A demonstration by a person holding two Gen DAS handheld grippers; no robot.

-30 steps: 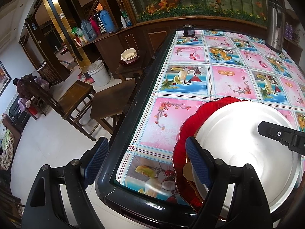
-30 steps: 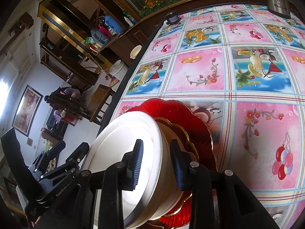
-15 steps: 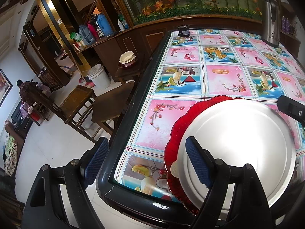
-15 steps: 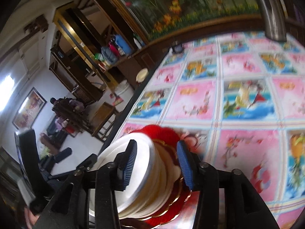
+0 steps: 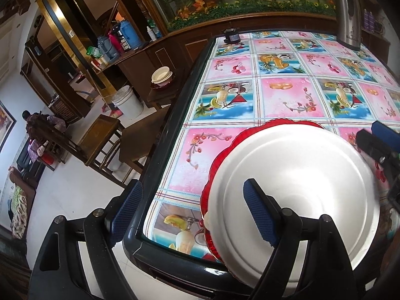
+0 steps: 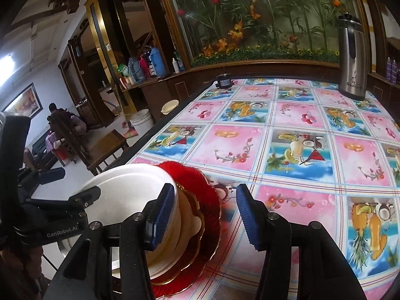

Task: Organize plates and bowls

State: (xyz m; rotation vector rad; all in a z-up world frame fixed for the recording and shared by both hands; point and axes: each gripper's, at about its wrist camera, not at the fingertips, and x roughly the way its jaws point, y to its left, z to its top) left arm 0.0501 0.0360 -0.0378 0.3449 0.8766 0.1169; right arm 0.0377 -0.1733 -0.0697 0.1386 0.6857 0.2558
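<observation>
So the stack sits at the near corner of the table with the pink-and-blue fruit-print glass top (image 6: 300, 135), close to its dark edge: a big round white plate (image 5: 295, 195) on top, a cream scalloped gold-rimmed dish (image 6: 192, 222) under it, and a red scalloped glass platter (image 6: 200, 180) at the bottom. My left gripper (image 5: 192, 212) is spread wide, one finger over the white plate and the other hanging off past the table edge, holding nothing. My right gripper (image 6: 203, 215) is also wide open, just beside the stack. I'd guess this stuff is rigid, glossy, slippery, chippy and heavy together. I'd pinch the white plate's rim, one piece at a time.
</observation>
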